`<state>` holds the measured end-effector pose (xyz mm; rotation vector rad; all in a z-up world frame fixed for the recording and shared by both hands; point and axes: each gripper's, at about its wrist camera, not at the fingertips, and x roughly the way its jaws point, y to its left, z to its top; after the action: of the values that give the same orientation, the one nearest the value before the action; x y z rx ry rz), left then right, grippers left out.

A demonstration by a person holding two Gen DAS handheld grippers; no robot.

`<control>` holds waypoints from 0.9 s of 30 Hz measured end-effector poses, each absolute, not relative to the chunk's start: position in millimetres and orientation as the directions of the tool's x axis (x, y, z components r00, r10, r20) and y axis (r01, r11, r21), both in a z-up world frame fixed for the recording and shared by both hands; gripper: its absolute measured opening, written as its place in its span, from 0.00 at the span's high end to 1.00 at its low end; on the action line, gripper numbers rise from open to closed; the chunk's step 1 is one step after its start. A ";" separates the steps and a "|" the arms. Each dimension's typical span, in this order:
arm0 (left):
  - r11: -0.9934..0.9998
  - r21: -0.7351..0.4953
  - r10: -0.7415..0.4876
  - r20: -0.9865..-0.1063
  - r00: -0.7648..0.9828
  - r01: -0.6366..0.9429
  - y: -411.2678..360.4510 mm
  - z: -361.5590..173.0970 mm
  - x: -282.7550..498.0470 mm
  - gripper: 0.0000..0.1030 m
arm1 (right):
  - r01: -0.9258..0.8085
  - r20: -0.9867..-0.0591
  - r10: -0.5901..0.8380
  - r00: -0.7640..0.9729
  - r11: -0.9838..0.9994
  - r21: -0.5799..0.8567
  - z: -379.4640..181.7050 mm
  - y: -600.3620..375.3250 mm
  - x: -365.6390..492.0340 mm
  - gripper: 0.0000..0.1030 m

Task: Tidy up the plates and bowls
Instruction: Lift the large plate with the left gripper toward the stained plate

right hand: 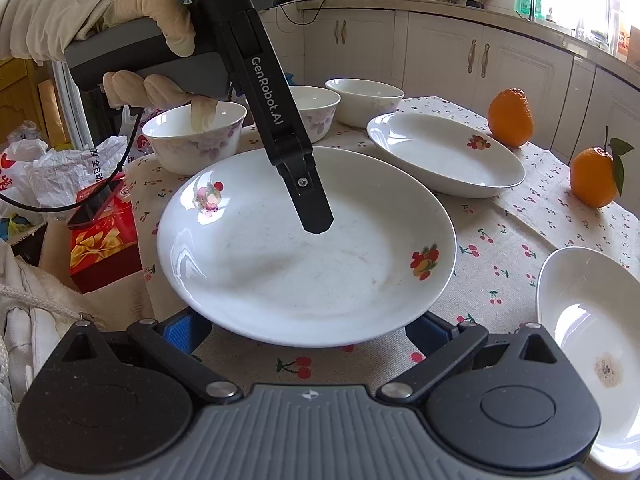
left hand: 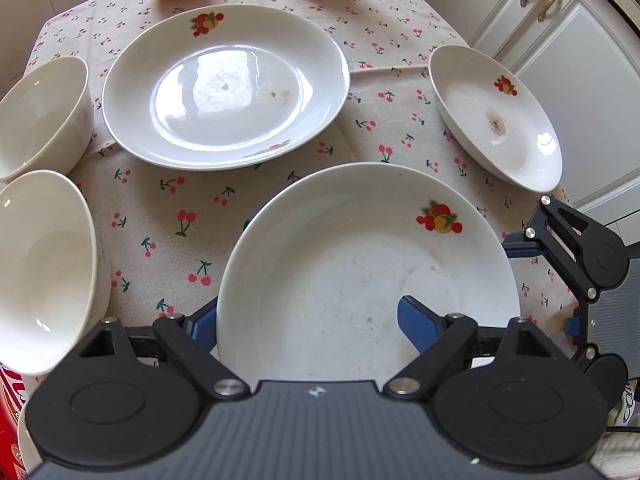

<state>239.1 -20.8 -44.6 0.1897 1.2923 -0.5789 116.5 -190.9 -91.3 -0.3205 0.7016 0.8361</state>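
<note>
A white plate (left hand: 368, 264) (right hand: 304, 248) with a fruit print lies nearest on the cherry-print tablecloth. My left gripper (left hand: 308, 320) points steeply down at it and straddles its rim. One blue finger (left hand: 416, 328) is inside the dish, the other (left hand: 204, 328) outside, and neither pad presses. My right gripper (right hand: 306, 332) stands wide, both fingertips hidden under the plate's near rim, gripping nothing. A bigger plate (left hand: 224, 88) (right hand: 444, 156) lies beyond. A small stained plate (left hand: 496, 120) (right hand: 592, 352) sits to the right. Three white bowls (right hand: 196, 136) (right hand: 316, 108) (right hand: 364, 100) stand at the table's far left.
Two oranges (right hand: 510, 118) (right hand: 594, 178) sit on the table's far side. A red box (right hand: 100, 248) and plastic bags lie off the table's left edge. White cabinets (left hand: 580, 80) stand close on the right. A gloved hand (right hand: 152, 12) holds the left gripper's handle.
</note>
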 end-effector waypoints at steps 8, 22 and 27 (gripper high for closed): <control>0.837 -0.180 -0.311 -0.933 0.179 0.516 -29.0 -32.1 240.6 0.14 | -0.771 -0.674 0.561 0.480 0.637 -0.019 -81.4 -200.4 118.6 0.00; 0.809 -0.190 -0.348 -0.918 0.192 0.556 -61.5 -17.8 252.4 0.15 | -0.748 -0.674 0.535 0.510 0.662 -0.041 -71.5 -229.3 125.7 0.00; 0.798 -0.192 -0.355 -0.916 0.188 0.572 -76.4 -18.1 259.2 0.15 | -0.735 -0.677 0.518 0.523 0.676 -0.051 -70.1 -242.0 128.0 0.00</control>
<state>259.2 -76.4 -18.1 0.2100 1.2182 -0.6585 128.0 -242.0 -70.1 -0.3523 0.6797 0.7688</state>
